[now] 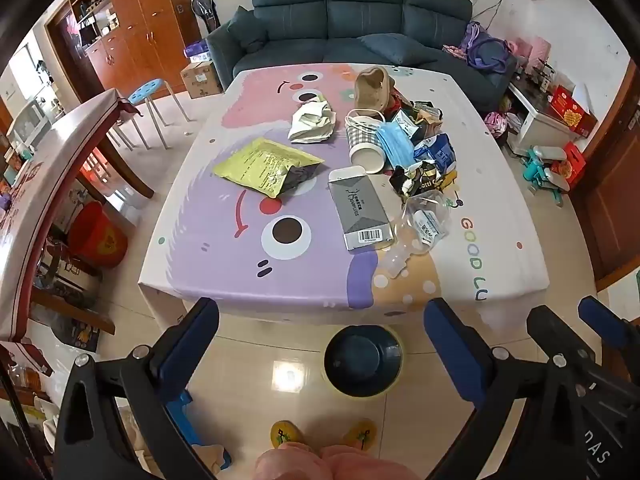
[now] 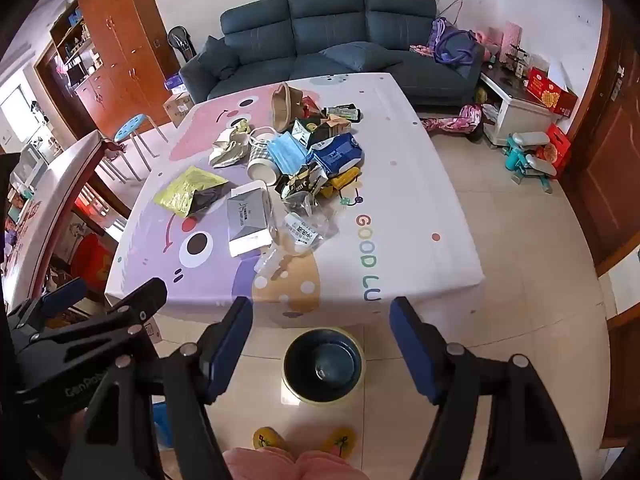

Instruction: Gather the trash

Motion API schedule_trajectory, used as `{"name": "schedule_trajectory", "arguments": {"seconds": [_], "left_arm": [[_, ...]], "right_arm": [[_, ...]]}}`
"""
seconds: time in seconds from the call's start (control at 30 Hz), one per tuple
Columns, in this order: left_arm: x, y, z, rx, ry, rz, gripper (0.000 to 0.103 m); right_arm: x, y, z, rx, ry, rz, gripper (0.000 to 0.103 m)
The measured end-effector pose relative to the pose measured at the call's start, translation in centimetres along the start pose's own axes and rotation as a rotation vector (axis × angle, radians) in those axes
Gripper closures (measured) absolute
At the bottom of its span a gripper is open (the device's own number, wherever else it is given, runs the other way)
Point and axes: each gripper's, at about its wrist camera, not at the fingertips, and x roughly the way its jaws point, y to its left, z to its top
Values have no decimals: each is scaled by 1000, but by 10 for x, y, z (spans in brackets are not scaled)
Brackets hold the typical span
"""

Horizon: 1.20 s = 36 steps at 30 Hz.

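While the left gripper is hanging spread and empty above the floor, the left wrist view is showing the bin standing between its fingers, just before the table. Trash is lying there: a yellow pouch, a grey box, a cup, a mask.

Seen from the right wrist, the right gripper is likewise gaping empty over the bin, with the left gripper showing beside it
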Motion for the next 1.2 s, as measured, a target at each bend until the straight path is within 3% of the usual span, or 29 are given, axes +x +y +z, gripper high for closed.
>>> {"name": "schedule_trajectory", "arguments": {"seconds": [1.2], "left_arm": [[-15, 1, -10, -23, -29, 3, 7]], "right_arm": [[-8, 3, -2, -26, -29, 31, 31]]}}
